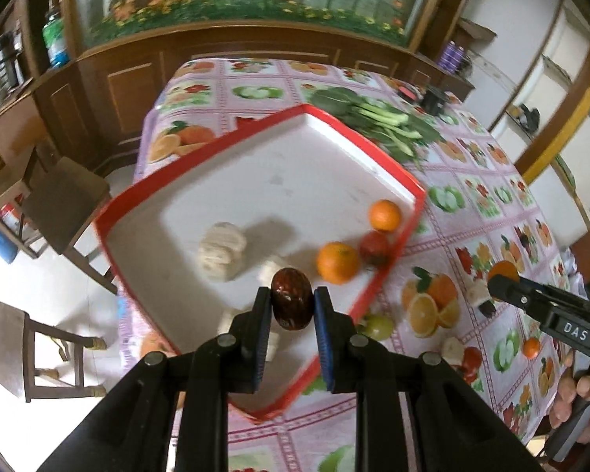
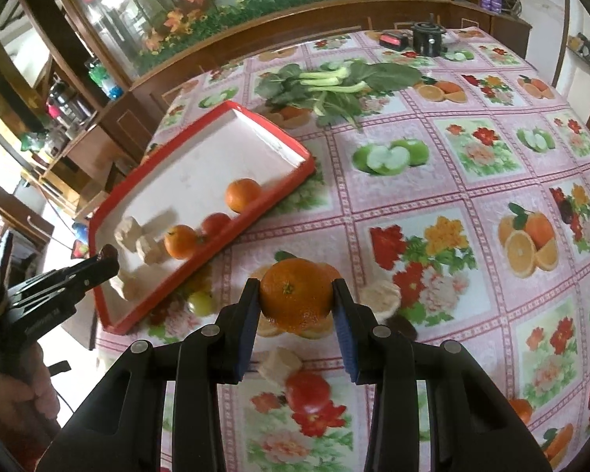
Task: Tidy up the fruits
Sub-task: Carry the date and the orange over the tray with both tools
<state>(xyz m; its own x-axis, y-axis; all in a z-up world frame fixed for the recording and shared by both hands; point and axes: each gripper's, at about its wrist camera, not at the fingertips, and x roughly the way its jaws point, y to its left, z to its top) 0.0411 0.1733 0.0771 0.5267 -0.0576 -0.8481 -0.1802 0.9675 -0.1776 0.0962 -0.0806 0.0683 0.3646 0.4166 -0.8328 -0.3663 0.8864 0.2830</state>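
Observation:
My left gripper (image 1: 292, 299) is shut on a dark red date (image 1: 291, 298) and holds it above the near part of the red-rimmed white tray (image 1: 397, 175). In the tray lie two oranges (image 1: 337, 261) (image 1: 384, 215), a small red fruit (image 1: 374, 247) and pale sugarcane chunks (image 1: 221, 251). My right gripper (image 2: 296, 295) is shut on an orange (image 2: 296, 295) above the tablecloth, right of the tray (image 2: 273, 196). A green fruit (image 2: 200, 302), a red tomato (image 2: 307, 392), cane pieces (image 2: 280, 365) and a pale round piece (image 2: 380, 297) lie on the cloth near it.
Leafy greens (image 2: 334, 86) lie on the table beyond the tray. A black cylinder (image 2: 428, 38) and a red-faced device (image 2: 393, 40) stand at the far edge. Wooden chairs (image 1: 65, 212) stand left of the table. The fruit-print cloth (image 2: 472, 196) stretches to the right.

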